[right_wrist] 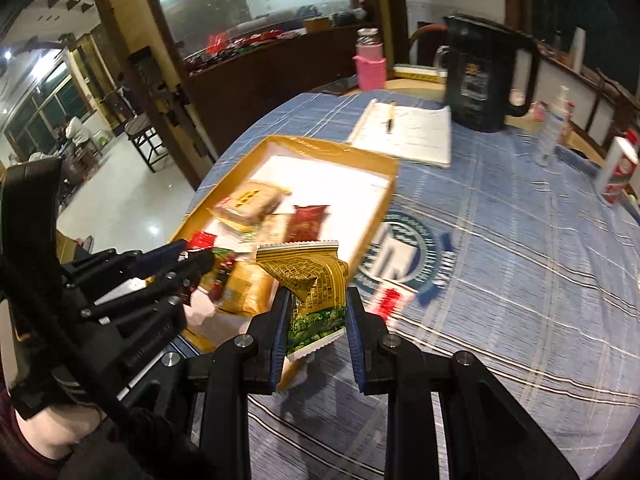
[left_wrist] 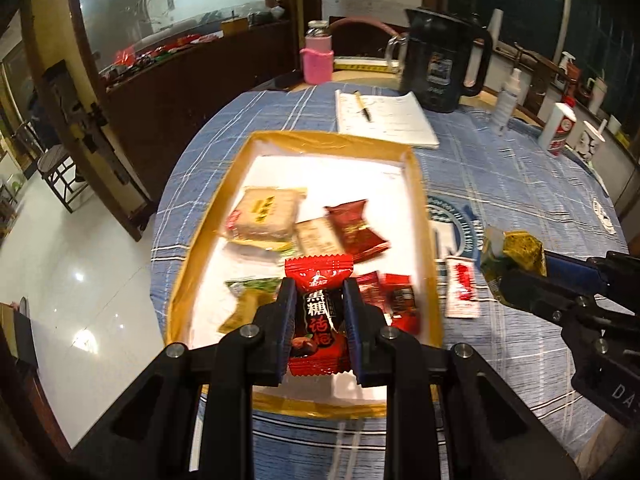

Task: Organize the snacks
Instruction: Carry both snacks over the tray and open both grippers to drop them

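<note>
The left gripper [left_wrist: 319, 312] pinches a glossy red plum-candy packet [left_wrist: 319, 312] above the near end of the shallow yellow-rimmed cardboard tray [left_wrist: 421, 216]; to its right, the right gripper [right_wrist: 318, 312] clamps a crumpled gold-and-green foil packet [right_wrist: 316, 280] beside the tray's right rim. Several snacks already lie inside the tray, while one small red-and-white sachet [left_wrist: 462, 288] waits on the blue checked tablecloth [left_wrist: 520, 184], so sorting looks mostly done.

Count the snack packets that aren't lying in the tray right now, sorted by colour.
Red packet, held in the left gripper: 1
Gold-and-green packet, held in the right gripper: 1
Red-and-white sachet, lying on the tablecloth: 1
Total: 3
</note>
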`<action>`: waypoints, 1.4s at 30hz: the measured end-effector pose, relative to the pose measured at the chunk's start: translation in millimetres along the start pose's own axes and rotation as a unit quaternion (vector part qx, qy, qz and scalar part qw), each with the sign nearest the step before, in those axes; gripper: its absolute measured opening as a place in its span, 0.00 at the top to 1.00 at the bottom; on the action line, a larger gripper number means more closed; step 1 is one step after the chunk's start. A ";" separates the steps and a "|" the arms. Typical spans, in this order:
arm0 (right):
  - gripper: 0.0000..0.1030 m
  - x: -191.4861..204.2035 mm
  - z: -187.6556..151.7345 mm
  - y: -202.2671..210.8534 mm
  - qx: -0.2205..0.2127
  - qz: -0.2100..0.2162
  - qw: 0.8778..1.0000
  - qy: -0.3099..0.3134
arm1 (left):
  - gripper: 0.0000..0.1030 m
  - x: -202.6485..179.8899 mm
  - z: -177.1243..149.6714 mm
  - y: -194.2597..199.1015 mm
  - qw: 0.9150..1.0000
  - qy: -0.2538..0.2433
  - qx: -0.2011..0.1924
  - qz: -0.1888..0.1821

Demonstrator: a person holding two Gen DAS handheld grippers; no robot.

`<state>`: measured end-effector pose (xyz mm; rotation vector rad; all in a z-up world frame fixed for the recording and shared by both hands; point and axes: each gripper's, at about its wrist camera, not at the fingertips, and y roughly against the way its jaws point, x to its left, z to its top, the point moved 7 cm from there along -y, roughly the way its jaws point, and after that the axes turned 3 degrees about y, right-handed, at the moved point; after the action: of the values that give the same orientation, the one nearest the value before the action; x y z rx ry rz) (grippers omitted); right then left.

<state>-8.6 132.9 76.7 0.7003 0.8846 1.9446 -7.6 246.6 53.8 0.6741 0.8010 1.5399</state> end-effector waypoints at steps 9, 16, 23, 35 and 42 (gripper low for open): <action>0.75 27.6 11.7 -44.1 0.032 0.018 0.999 -0.008 | 0.75 35.4 1.7 -29.8 1.000 0.004 0.023 0.004; 0.75 32.3 16.8 -60.7 0.042 0.015 0.999 -0.017 | 0.75 45.1 5.9 -49.9 0.999 -0.005 0.035 -0.002; 0.75 30.6 31.9 -72.5 0.040 0.005 0.999 -0.020 | 0.75 49.1 14.6 -68.7 0.999 -0.011 0.045 -0.003; 0.75 2.3 64.1 -117.5 0.049 -0.036 0.998 -0.025 | 0.75 42.8 33.1 -108.4 0.998 -0.020 0.065 -0.009; 0.75 -14.3 73.0 -139.4 0.064 -0.043 0.996 -0.038 | 0.75 41.1 55.6 -133.0 0.997 -0.012 0.075 -0.017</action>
<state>118.7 195.4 6.9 0.7919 0.9827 1.7869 110.6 300.1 -21.4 0.7837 0.9120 1.4493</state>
